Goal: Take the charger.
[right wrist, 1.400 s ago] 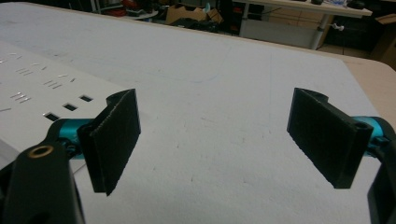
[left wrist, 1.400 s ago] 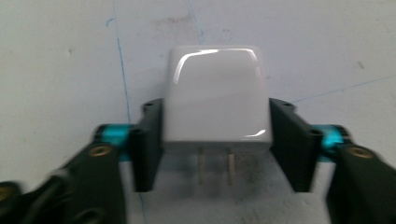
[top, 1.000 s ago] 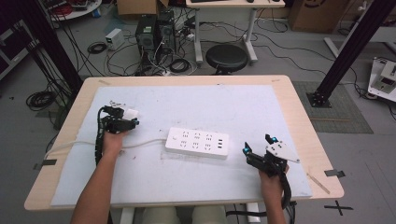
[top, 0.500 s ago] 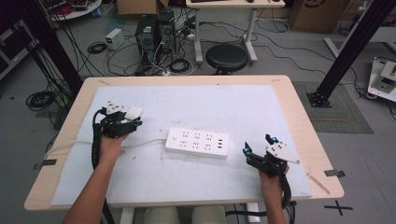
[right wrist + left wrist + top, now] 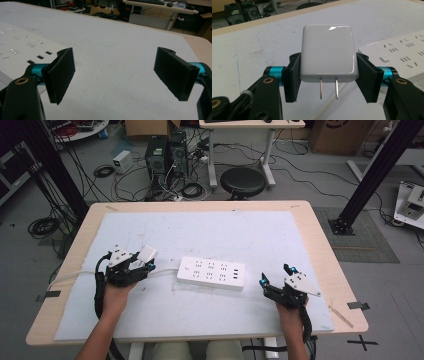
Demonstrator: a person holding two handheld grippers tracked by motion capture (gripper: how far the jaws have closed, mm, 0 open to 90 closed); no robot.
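Left gripper (image 5: 328, 82) fingers clamp white charger (image 5: 328, 56), prongs toward camera; right gripper (image 5: 115, 75) fingers wide apart, empty, beside power strip (image 5: 212, 272).

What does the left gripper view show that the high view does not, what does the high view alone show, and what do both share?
Left gripper view alone: the two metal prongs of the white charger, pointing toward the camera, with the pads pressed on its sides.

High view alone: the right gripper, open and holding nothing, the whole table, both forearms, and the stool beyond.

Shared: the left gripper shut on the charger, beside the white power strip on the mat.
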